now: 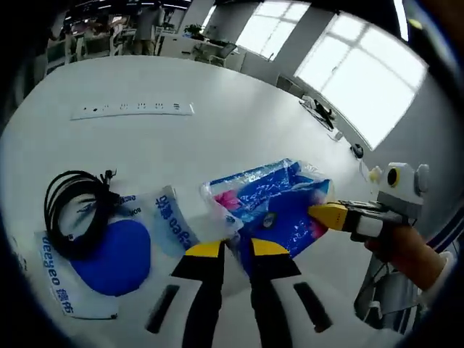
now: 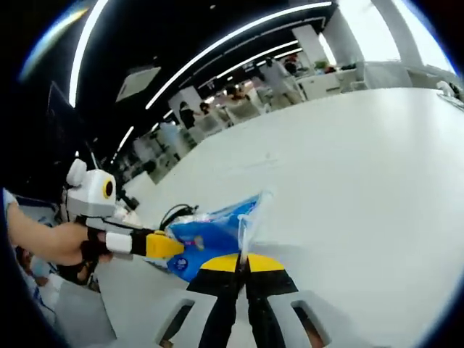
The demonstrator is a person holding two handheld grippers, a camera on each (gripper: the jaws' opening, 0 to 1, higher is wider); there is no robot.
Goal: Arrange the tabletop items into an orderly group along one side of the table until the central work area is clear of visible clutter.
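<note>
A blue tissue pack (image 1: 279, 206) in crinkled plastic is held between both grippers over the white table (image 1: 217, 138). My left gripper (image 1: 238, 250) is shut on the pack's near white-and-pink corner. My right gripper (image 1: 328, 215) reaches in from the right, with its yellow tips pinched on the pack's far edge. In the right gripper view, my right gripper (image 2: 242, 262) is shut on the pack's clear plastic flap (image 2: 246, 217). The pack (image 2: 210, 235) lies just beyond it, and my left gripper (image 2: 165, 246) holds its other end, with a hand behind it.
A coiled black cable (image 1: 72, 210) lies at the left, partly on a blue-and-white printed bag (image 1: 109, 264). A white power strip (image 1: 134, 109) lies farther back. Bright windows and desks stand beyond the table's far edge. People stand in the background (image 2: 217, 109).
</note>
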